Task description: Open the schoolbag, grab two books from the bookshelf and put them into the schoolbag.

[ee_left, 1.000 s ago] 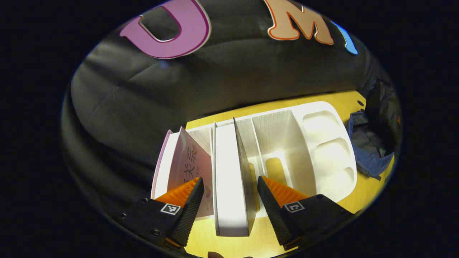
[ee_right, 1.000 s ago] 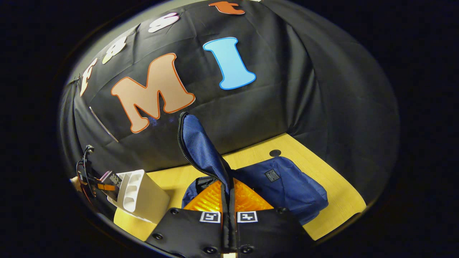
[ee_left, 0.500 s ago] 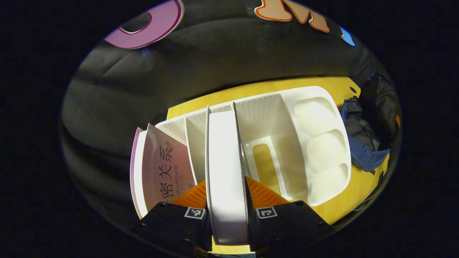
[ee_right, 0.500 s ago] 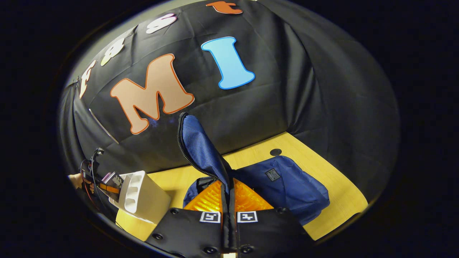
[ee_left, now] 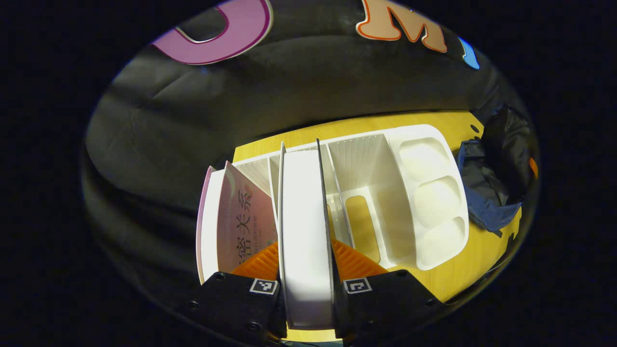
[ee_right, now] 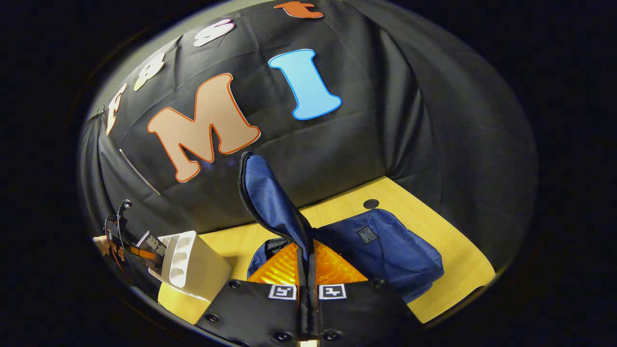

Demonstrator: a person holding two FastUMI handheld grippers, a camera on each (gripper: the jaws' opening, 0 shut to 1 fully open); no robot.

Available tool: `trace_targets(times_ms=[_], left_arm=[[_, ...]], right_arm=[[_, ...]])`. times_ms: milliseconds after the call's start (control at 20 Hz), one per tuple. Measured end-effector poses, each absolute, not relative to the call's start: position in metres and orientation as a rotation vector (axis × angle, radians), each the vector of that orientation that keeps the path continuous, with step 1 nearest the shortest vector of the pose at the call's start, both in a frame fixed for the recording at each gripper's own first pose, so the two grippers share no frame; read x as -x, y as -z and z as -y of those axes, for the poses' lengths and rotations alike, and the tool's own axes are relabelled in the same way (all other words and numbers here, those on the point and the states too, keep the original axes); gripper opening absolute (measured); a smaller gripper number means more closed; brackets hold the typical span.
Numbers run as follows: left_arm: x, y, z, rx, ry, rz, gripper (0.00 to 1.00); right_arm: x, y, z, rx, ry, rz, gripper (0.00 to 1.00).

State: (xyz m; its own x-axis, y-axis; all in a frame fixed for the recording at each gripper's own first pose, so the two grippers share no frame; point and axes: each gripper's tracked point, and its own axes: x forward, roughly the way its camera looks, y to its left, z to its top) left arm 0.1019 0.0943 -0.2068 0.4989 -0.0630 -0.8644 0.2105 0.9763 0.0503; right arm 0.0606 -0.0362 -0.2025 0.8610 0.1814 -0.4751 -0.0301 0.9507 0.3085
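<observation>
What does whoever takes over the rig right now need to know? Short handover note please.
Left tool: shut on the white book, which stands in the bookshelf.
Right tool: shut on the schoolbag flap, holding it up; the blue schoolbag lies on the table.
Pink book leans in the shelf's end slot.
Done: bag open, first book gripped.
Left: lift the white book out, put it in the bag, then the pink one.

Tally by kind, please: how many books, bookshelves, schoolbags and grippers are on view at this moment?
Books: 2, a white-edged book clamped by the left gripper and a pink book beside it
Bookshelves: 1, white bookshelf
Schoolbags: 1, blue schoolbag, its flap pinched by the right gripper
Grippers: 2
Total: 6
</observation>
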Motion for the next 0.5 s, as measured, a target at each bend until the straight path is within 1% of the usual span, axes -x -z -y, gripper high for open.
trace_targets(times_ms=[50,100,150,200,300,350,400,500], left_arm=[[-0.102,0.202,-0.096,-0.139,0.161,-1.022,0.35],[-0.101,0.196,-0.098,-0.122,0.16,-1.009,0.35],[-0.099,0.19,-0.102,-0.112,0.159,-1.0,0.37],[-0.099,0.181,-0.104,-0.102,0.163,-0.979,0.34],[-0.099,0.168,-0.109,-0.072,0.15,-0.948,0.34],[-0.101,0.16,-0.111,-0.056,0.152,-0.931,0.37],[-0.101,0.151,-0.115,-0.037,0.145,-0.913,0.34],[-0.101,0.133,-0.12,-0.013,0.134,-0.882,0.34]], right_arm=[[-0.061,0.202,0.035,-0.294,-0.114,-0.523,0.05],[-0.06,0.202,0.036,-0.287,-0.115,-0.521,0.03],[-0.061,0.202,0.036,-0.283,-0.115,-0.521,0.04],[-0.06,0.202,0.036,-0.283,-0.115,-0.521,0.05],[-0.06,0.201,0.036,-0.284,-0.113,-0.52,0.05],[-0.06,0.201,0.036,-0.283,-0.112,-0.519,0.04],[-0.059,0.201,0.036,-0.282,-0.113,-0.519,0.04],[-0.059,0.2,0.036,-0.277,-0.116,-0.517,0.05]])
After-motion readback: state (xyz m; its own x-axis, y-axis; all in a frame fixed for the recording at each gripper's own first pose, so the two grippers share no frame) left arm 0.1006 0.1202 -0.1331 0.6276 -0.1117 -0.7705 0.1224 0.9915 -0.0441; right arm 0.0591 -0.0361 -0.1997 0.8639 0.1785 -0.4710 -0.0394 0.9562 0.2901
